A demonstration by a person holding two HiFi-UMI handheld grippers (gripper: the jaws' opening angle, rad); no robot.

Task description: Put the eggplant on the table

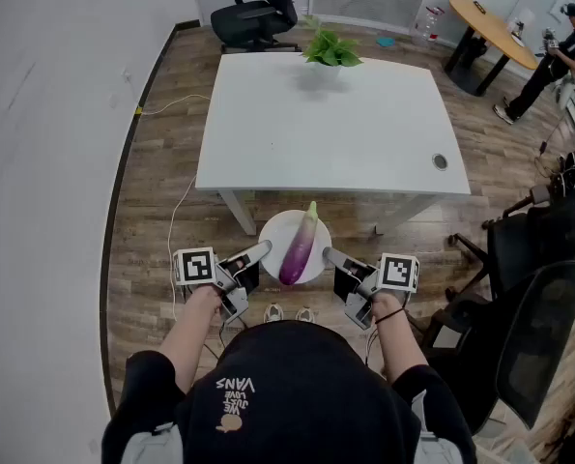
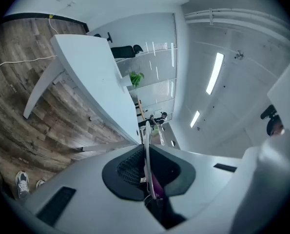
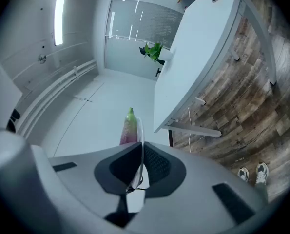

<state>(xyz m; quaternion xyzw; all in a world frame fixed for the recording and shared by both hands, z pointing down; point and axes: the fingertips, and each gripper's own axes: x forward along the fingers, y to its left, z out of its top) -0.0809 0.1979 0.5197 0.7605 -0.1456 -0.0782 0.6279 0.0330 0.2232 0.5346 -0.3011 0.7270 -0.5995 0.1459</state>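
Eggplant on a plate, carried between two tongs.
The left tongs are clamped on the plate's left rim and the right tongs on its right rim, each pinching the thin edge. The purple eggplant lies along the plate's middle, its green stem end reaching past the far rim. The plate hangs over the wooden floor, just short of the near edge of the desk. A potted plant stands at the desk's far edge.

The eggplant lies on the plate, below the table. The left gripper is at the plate's left, the right gripper at its right.
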